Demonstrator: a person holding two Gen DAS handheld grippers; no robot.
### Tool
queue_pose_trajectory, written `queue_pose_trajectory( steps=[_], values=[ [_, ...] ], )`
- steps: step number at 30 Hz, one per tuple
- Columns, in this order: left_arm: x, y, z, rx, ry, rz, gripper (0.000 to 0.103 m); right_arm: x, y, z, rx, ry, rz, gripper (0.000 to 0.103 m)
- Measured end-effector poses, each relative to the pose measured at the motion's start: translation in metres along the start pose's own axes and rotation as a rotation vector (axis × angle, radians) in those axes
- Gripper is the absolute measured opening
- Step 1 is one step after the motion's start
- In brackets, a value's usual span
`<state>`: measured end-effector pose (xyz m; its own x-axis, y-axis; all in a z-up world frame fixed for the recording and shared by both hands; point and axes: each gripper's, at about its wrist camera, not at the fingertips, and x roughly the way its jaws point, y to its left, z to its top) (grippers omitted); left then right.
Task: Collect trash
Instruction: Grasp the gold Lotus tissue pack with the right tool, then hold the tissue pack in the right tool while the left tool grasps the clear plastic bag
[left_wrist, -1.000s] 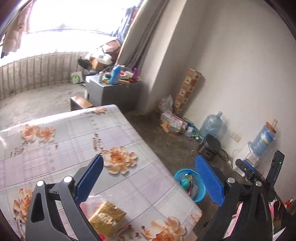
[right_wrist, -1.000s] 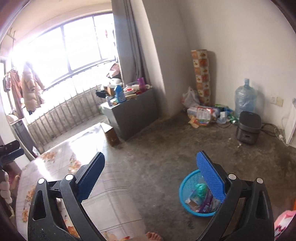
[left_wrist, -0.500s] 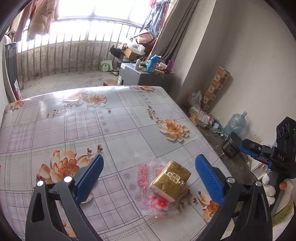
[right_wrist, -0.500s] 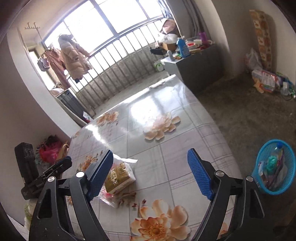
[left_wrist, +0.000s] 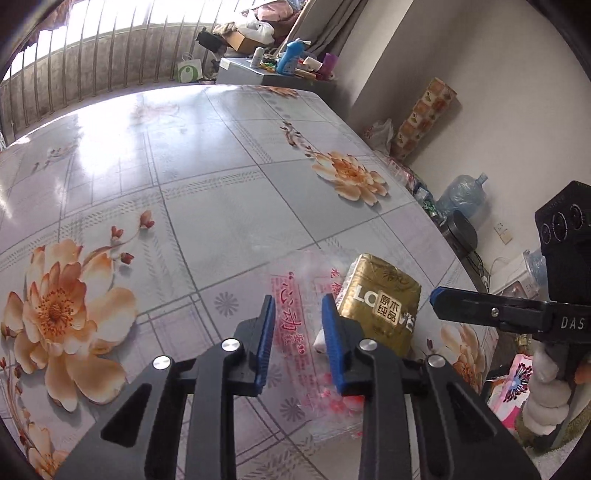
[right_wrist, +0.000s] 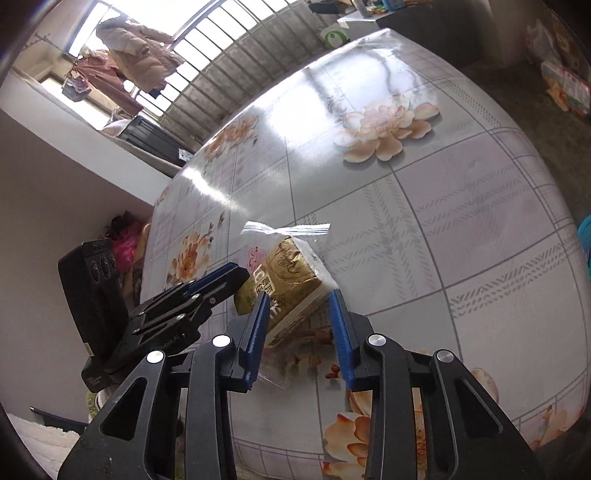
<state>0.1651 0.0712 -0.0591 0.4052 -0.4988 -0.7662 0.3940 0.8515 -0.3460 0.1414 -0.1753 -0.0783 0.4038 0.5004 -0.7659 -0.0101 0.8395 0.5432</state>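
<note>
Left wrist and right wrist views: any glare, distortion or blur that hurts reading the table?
Left wrist: window glare washes out the far table; fisheye bends its edges; gold pack sharp. Right wrist: a bright glare streak crosses the table; window overexposed; pack readable; strong edge curvature.

Gold tissue pack is showing white "LO" beside a label box reading 原木纯品. Clear plastic bag under the pack is carrying red characters, partly 心动. Right gripper, just right of the pack, is bearing "DAS" on its body.
</note>
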Motion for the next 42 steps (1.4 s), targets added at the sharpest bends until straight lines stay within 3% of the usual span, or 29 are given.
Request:
queue_pose_trajectory(
  steps=[16,21,23,25,29,35,36,42],
  values=[
    [0.040,-0.089,-0.015,0.127,0.116,-0.224,0.022,-0.045,-0.059,-0.006,0.146,-0.073,-0.116,0.027],
    [0.024,-0.093,-0.012,0.163,0.078,-0.203,0.024,-0.050,-0.055,-0.006,0.132,-0.101,-0.127,0.031],
    [0.016,-0.087,-0.011,0.157,0.061,-0.168,0.024,-0.046,-0.047,-0.005,0.101,-0.096,-0.135,0.037],
    [0.007,-0.076,-0.011,0.138,0.053,-0.134,0.024,-0.038,-0.035,-0.005,0.052,-0.091,-0.152,0.052],
    [-0.001,-0.055,-0.013,0.085,0.060,-0.068,0.024,-0.026,-0.016,-0.007,-0.054,-0.079,-0.211,0.069],
    [-0.008,-0.046,-0.019,0.057,0.082,-0.052,0.024,-0.008,-0.016,-0.012,-0.109,-0.027,-0.291,0.066],
    [-0.007,-0.047,-0.019,0.059,0.092,-0.055,0.024,-0.005,-0.018,-0.013,-0.102,-0.016,-0.289,0.057],
    [0.002,-0.057,-0.020,0.058,0.140,-0.100,0.035,-0.004,-0.026,-0.017,-0.089,-0.039,-0.247,0.052]
  ],
)
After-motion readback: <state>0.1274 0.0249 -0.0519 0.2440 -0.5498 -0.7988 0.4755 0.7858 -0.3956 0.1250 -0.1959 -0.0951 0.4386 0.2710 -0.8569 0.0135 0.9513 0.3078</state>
